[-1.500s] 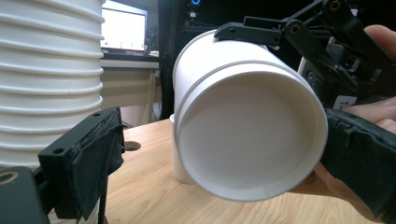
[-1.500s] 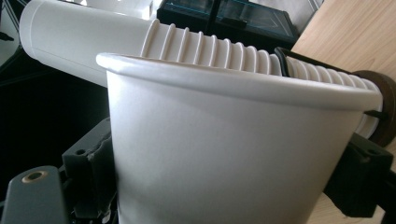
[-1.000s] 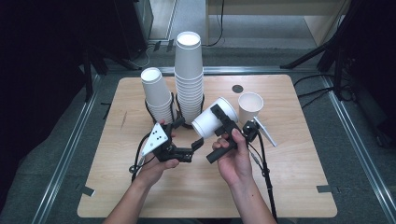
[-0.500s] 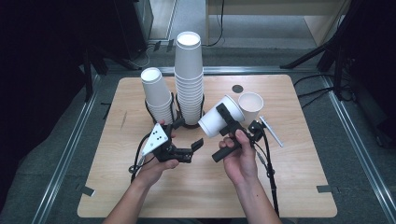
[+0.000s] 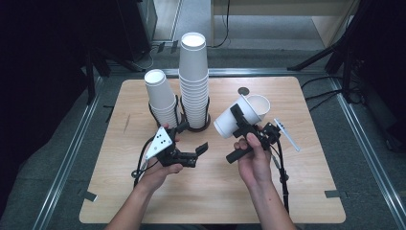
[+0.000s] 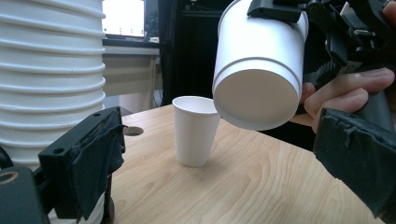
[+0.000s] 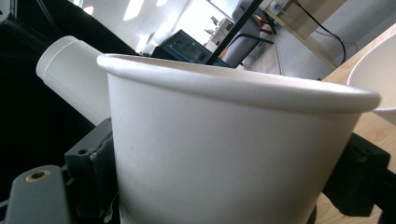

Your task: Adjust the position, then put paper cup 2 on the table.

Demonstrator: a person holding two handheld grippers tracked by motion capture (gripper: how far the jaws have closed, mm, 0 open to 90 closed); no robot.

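Observation:
My right gripper [image 5: 239,125] is shut on a white paper cup [image 5: 229,121], held tilted above the table with its bottom toward the left. In the right gripper view that cup [image 7: 224,149] sits between the black jaws. Just behind it, a second white cup [image 5: 258,105] stands upright on the table. My left gripper [image 5: 192,137] is open with nothing between its jaws, in front of the cup stacks. In the left gripper view the held cup [image 6: 257,70] hangs above and right of the upright cup [image 6: 195,130].
A tall stack of white cups [image 5: 194,81] and a shorter leaning stack [image 5: 160,96] stand in black holders at the back centre of the wooden table [image 5: 215,191]. A small dark disc [image 5: 244,90] lies near the far edge. Metal rails frame the table.
My right hand has carried the tilted cup a little to the right, nearer the upright cup. The left gripper has stayed where it was.

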